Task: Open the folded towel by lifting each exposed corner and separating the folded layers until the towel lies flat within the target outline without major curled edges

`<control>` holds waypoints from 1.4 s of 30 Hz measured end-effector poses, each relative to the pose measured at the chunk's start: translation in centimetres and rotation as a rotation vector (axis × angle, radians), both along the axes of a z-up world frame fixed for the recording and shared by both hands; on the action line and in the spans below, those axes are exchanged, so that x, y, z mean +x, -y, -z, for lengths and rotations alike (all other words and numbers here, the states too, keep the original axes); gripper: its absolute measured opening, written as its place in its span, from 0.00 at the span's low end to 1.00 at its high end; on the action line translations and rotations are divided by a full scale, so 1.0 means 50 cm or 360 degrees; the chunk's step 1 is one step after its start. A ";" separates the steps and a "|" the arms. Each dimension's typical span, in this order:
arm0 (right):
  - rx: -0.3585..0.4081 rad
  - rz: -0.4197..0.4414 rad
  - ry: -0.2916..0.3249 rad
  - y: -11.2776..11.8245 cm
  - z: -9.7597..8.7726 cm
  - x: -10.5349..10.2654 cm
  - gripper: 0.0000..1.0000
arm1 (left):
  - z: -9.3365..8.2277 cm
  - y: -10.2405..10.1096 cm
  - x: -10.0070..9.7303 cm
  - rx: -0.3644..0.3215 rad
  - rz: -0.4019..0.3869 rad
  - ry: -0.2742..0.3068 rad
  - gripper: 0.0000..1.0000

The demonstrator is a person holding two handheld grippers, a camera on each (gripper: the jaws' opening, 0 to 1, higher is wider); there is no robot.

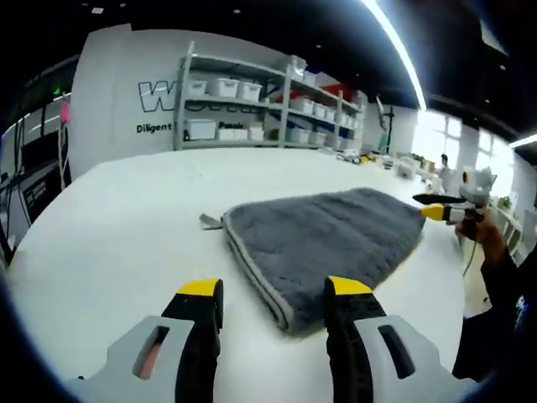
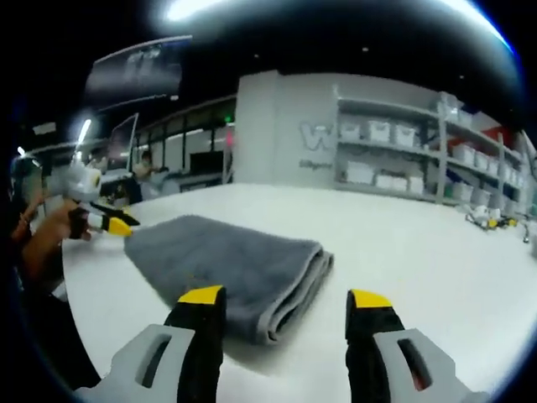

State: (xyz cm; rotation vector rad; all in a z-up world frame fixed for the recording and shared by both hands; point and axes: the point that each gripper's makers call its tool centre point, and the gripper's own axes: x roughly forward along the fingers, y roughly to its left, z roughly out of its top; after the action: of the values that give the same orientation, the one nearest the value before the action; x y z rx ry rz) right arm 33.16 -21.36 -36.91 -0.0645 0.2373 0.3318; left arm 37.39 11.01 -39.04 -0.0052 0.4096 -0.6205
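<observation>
Grey towel [image 1: 323, 243] lies folded at centre frame on the white surface [image 1: 126, 227], unopened. My left gripper [image 1: 273, 294] and right gripper [image 2: 285, 302] hover open, holding nothing.

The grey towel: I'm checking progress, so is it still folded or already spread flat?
Still folded. The grey towel shows stacked layers at its rounded fold edge on the white table.

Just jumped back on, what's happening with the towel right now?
A person holds a gripper in each hand over a white table. The grey towel is folded and lying flat, not yet opened. The left gripper and the right gripper both hover open near opposite ends of it, gripping nothing.
</observation>
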 end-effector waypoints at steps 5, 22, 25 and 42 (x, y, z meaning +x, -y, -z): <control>0.0090 -0.0007 0.0006 -0.007 -0.004 -0.001 0.35 | 0.014 0.001 -0.002 0.0014 0.0003 -0.0036 0.39; 0.0063 -0.0023 -0.0117 -0.017 0.038 -0.006 0.22 | 0.022 0.005 0.000 -0.0063 -0.0011 -0.0102 0.26; 0.0055 -0.0043 -0.0119 -0.021 0.039 -0.007 0.13 | 0.023 0.010 -0.004 -0.0052 0.0011 -0.0102 0.22; -0.0186 -0.0073 -0.0267 -0.004 0.057 0.016 0.00 | 0.028 0.024 -0.017 0.0121 0.0091 -0.0077 0.09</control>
State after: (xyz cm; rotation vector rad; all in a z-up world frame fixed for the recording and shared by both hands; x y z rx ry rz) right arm 33.95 -21.13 -39.75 -0.1577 0.4220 0.3691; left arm 36.54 9.79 -40.42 0.0644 0.4811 -0.6618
